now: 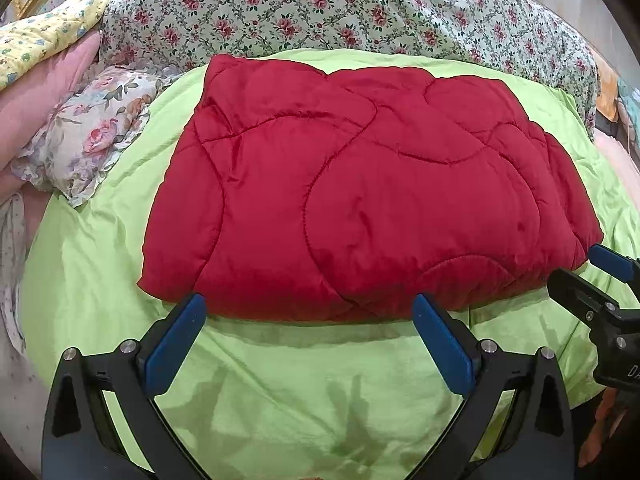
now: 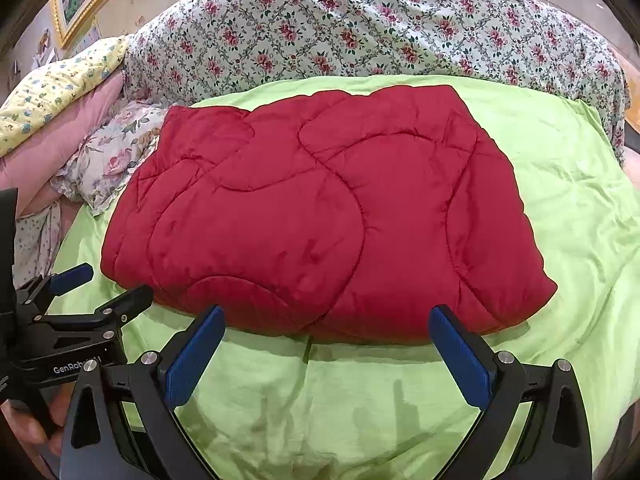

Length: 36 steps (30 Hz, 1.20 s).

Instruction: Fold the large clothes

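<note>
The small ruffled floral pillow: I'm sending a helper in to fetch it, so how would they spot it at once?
Start at the lime-green sheet with the folded red quilt on it. Off the quilt's far left corner lies the small pillow, below a pink cushion. It alone has big pastel roses and a frilled edge; the bedding behind carries small red sprigs.

bare green sheet [image 1: 280,400] before red quilt [image 1: 360,200]

Black claw [image 1: 308,308] frames, blue ribbed pads [image 1: 442,344], silver screws
</note>
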Each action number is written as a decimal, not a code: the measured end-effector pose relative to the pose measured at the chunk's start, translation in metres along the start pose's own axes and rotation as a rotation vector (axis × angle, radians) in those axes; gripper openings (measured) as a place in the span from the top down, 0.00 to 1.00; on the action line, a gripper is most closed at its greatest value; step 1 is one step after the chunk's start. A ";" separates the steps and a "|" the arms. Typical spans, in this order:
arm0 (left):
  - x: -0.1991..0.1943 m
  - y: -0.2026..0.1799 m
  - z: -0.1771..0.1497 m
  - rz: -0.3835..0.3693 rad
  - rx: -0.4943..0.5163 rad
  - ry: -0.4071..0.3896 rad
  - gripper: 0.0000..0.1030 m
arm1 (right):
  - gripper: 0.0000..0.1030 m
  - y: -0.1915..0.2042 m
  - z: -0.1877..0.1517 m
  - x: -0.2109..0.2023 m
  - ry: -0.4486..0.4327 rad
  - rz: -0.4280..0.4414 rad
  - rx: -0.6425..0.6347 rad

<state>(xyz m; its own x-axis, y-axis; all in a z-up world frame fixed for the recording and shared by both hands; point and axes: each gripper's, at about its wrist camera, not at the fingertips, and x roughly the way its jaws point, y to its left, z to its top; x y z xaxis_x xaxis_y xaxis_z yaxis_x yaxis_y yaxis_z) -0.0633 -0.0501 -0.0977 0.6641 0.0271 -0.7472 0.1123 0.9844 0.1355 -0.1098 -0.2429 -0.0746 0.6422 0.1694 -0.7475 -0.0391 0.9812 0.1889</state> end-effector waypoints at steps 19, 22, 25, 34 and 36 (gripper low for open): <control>-0.003 0.004 -0.001 0.016 -0.021 -0.015 0.00 | 0.01 0.003 -0.001 -0.004 -0.013 0.009 0.000; -0.003 0.004 -0.001 0.017 -0.021 -0.018 0.00 | 0.01 0.004 -0.001 -0.005 -0.014 0.010 0.003; -0.003 0.004 -0.001 0.017 -0.020 -0.018 0.00 | 0.01 0.005 -0.001 -0.006 -0.015 0.009 0.004; -0.004 0.004 0.000 0.016 -0.019 -0.017 0.00 | 0.01 0.005 -0.001 -0.006 -0.015 0.009 0.005; -0.004 0.004 0.000 0.018 -0.018 -0.017 0.00 | 0.01 0.005 -0.001 -0.006 -0.015 0.010 0.005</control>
<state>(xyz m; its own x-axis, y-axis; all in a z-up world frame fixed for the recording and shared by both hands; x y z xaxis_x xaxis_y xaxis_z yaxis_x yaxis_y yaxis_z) -0.0653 -0.0461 -0.0944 0.6784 0.0415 -0.7335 0.0876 0.9867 0.1369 -0.1145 -0.2391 -0.0700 0.6534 0.1778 -0.7358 -0.0419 0.9790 0.1994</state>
